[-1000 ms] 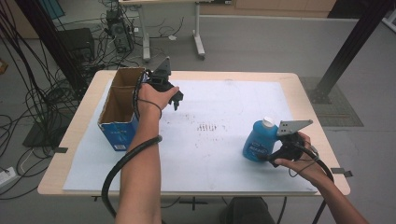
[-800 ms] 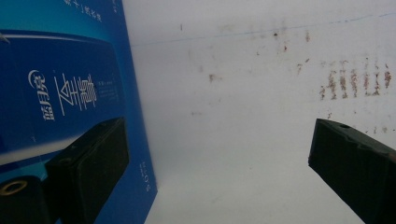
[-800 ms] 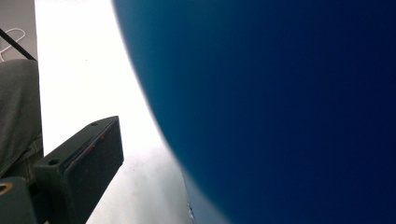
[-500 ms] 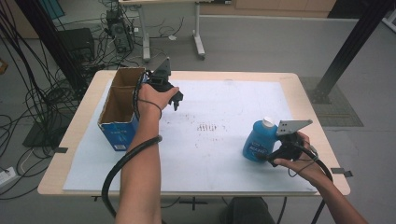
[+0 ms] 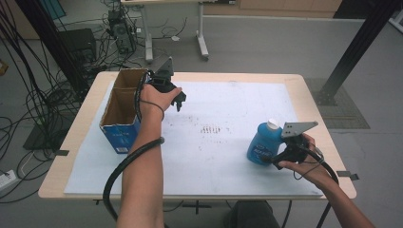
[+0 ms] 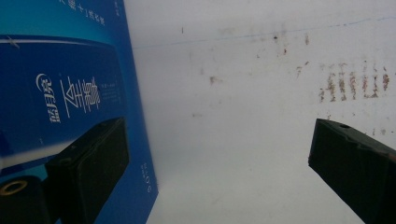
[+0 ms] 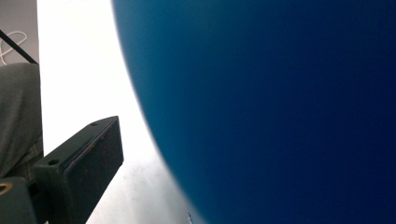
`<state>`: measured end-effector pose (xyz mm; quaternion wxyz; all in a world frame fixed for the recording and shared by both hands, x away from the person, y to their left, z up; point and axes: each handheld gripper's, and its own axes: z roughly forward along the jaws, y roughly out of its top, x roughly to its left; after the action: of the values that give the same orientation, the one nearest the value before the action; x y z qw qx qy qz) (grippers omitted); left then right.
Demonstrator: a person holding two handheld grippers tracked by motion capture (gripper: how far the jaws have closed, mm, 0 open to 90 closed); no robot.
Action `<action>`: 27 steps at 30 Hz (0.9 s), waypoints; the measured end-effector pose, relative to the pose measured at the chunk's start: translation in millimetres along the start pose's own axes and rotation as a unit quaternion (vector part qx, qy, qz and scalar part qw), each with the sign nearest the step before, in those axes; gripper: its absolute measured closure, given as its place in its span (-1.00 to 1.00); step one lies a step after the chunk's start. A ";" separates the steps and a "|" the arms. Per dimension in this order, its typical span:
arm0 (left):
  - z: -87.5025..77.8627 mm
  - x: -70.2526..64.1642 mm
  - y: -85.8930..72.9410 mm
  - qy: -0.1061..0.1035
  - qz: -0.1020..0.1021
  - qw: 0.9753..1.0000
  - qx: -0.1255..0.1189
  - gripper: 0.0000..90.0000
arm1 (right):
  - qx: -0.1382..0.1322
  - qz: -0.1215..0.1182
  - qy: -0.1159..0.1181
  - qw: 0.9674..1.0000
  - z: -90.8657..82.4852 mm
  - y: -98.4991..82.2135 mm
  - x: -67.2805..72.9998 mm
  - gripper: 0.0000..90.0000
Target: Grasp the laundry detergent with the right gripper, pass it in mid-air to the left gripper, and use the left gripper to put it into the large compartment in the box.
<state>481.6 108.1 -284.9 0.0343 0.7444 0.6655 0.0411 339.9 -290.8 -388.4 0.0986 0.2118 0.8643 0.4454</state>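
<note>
Broadly, we work at the bench (image 5: 228,185), its top covered by a white sheet marked with small brown smudges near the middle. At its left edge stands the box (image 5: 119,111), an open blue carton with its flaps up and its brown inside showing, long side running away from us. We judge it is set there, mouth upward, to receive whatever we bring across.

Next in size is the bottle (image 5: 263,144), blue with a white cap, standing upright on the sheet at the right side, well apart from the box. Our right tool (image 5: 277,159) is at its base on our side; in the right gripper view the blue wall looms just beside one jaw, but the other jaw is hidden, so we cannot tell whether the tool is pinching the bottle or merely set against it. Coming in low probably keeps the grip under the bottle's weight.

Our left tool (image 5: 177,100) hangs just beside the box's near long wall, jaws spread wide with nothing between them; one jaw sits close to the printed blue side, perhaps ready to steady the carton.
</note>
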 end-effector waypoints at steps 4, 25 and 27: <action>0.6 -1.2 0.3 0.000 0.001 1.000 0.000 -0.87 | -0.001 0.000 0.001 1.000 0.3 -0.1 0.2 -0.95; 0.5 -1.4 1.4 0.002 0.003 1.000 0.001 -0.87 | 0.000 -0.002 0.004 1.000 1.2 0.9 -0.1 -0.95; 0.3 -1.2 1.5 0.003 0.004 1.000 0.001 -0.87 | -0.001 -0.004 0.004 1.000 1.4 1.3 0.0 -0.95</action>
<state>483.0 106.7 -285.1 0.0318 0.7467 0.6630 0.0426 340.8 -289.2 -388.2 0.0973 0.2069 0.8651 0.4465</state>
